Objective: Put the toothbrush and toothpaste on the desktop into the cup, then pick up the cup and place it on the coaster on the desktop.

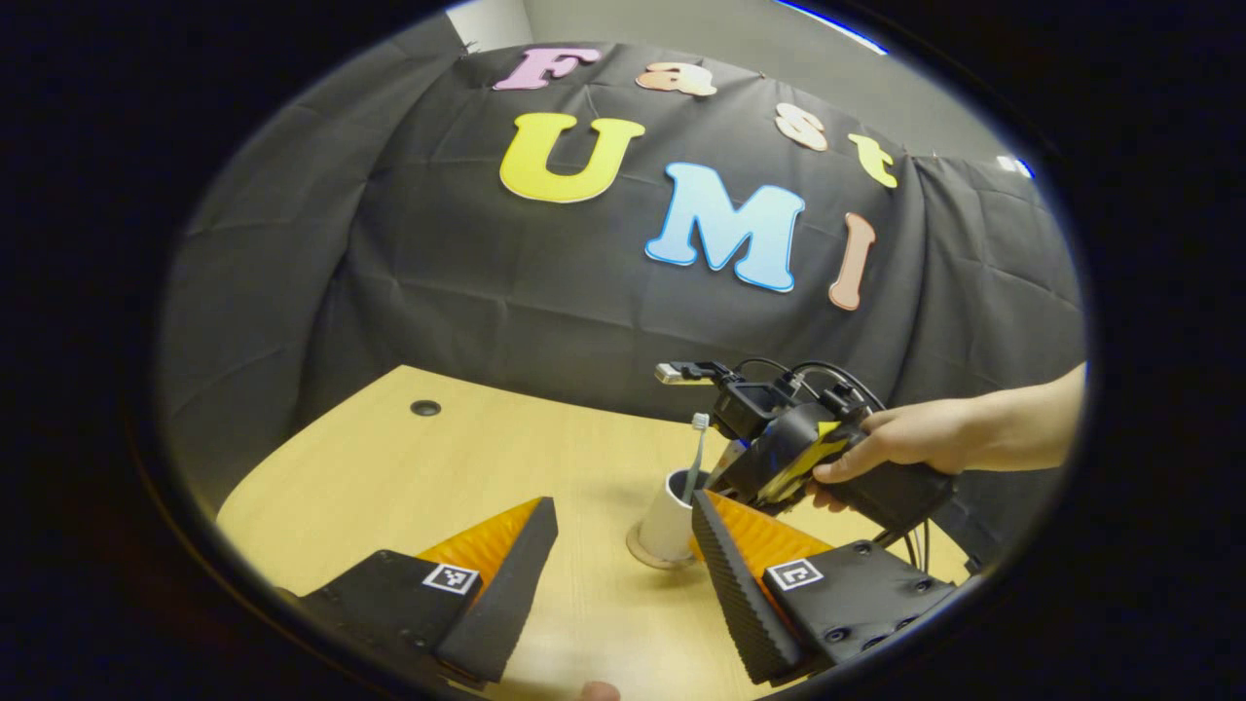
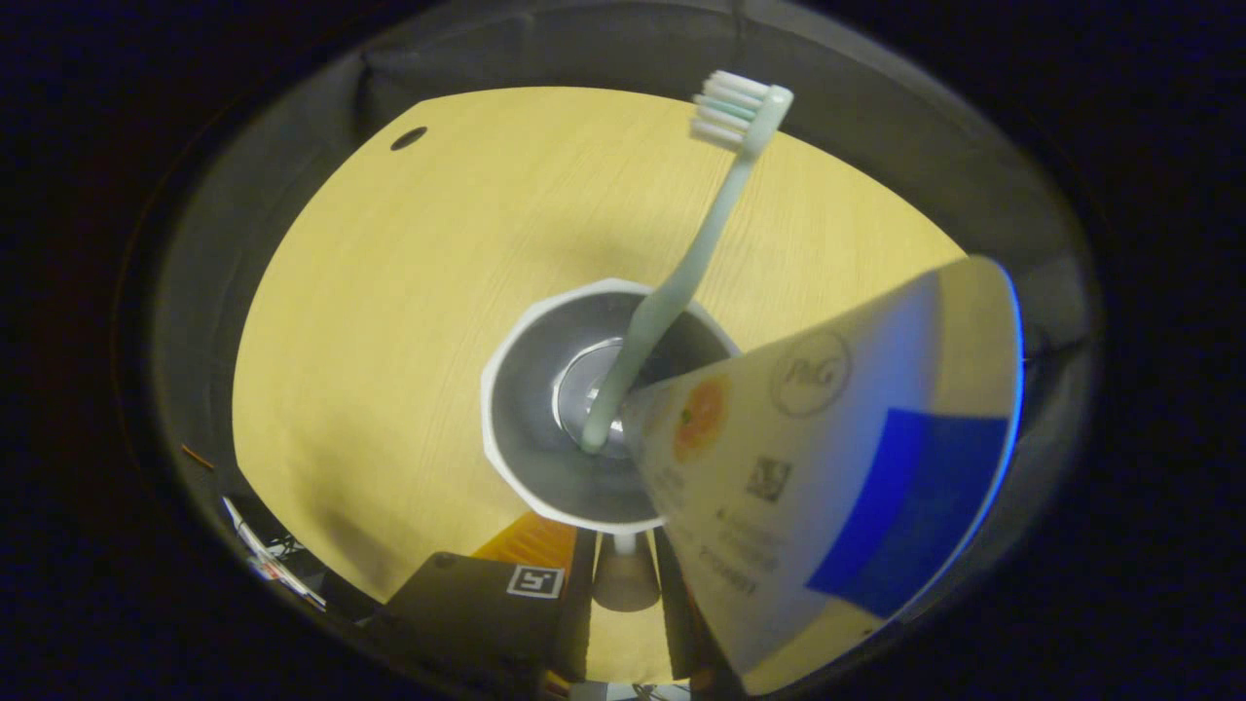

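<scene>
here the white cup (image 1: 670, 526) stands on a round coaster (image 1: 642, 557) on the desk (image 1: 409, 477). the toothbrush (image 2: 681, 273) leans inside the cup, bristles up. the right tongs (image 1: 779, 477), held by a hand (image 1: 905, 438), hang just above the cup. in the right gripper view the toothpaste (image 2: 827, 467) is tilted with its low end at the cup's rim, and i cannot tell if these tongs pinch it. the left tongs (image 1: 623, 584) are spread wide apart, holding nothing, near the cup.
</scene>
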{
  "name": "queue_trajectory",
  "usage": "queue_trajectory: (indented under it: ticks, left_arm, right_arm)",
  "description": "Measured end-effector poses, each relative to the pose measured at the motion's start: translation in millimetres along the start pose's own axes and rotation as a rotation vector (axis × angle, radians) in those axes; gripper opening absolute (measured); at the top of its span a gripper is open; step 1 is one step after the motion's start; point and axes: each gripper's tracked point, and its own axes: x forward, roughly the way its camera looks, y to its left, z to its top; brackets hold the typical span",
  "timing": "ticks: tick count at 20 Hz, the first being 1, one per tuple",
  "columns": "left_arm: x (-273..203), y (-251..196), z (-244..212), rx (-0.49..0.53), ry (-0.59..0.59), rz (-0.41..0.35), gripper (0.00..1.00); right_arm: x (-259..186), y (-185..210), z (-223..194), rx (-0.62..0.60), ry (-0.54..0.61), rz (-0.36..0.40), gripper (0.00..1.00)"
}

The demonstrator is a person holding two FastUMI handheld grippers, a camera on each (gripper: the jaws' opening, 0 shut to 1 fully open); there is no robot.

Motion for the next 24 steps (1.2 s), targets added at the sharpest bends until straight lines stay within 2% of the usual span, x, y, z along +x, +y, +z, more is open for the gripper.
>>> queue_trajectory:
  ticks: [1,2,4,8,10,13,15,16,24]
  left_arm:
    - [0.7,-0.4,1.0,0.001,-0.003,-0.003,0.92]
    - [0.4,-0.5,1.7,0.003,-0.005,-0.006,0.92]
    - [-0.3,-2.2,4.6,0.008,-0.01,-0.012,0.92]
    - [0.4,-5.8,7.2,0.007,-0.015,-0.02,0.92]
    - [1.5,-13.3,10.8,0.017,-0.02,-0.025,0.92]
    - [6.5,-28.2,15.1,0.036,-0.031,-0.031,0.92]
    - [8.0,-35.7,17.3,0.049,-0.036,-0.029,0.92]
    - [9.4,-40.4,18.3,0.053,-0.039,-0.03,0.92]
    - [27.5,-91.6,30.5,0.093,-0.055,-0.027,0.92]
  right_arm:
    - [-3.2,-1.1,1.2,0.002,-0.007,-0.001,0.31]
    - [-5.5,-1.9,1.2,0.005,-0.012,-0.001,0.39]
    - [-14.8,-3.4,1.9,0.014,-0.032,0.005,0.48]
    - [-43.0,-6.5,0.4,0.021,-0.087,0.017,0.58]
    - [-59.5,-9.3,-2.8,0.019,-0.117,0.022,0.66]
    - [-86.0,-16.6,-10.0,0.012,-0.162,0.024,0.71]
    - [-103.1,-23.4,-14.1,0.011,-0.202,0.021,0.7]
    - [-112.9,-27.9,-16.1,0.012,-0.226,0.019,0.74]
    - [-166.1,-64.5,-52.6,0.098,-0.429,0.034,0.81]
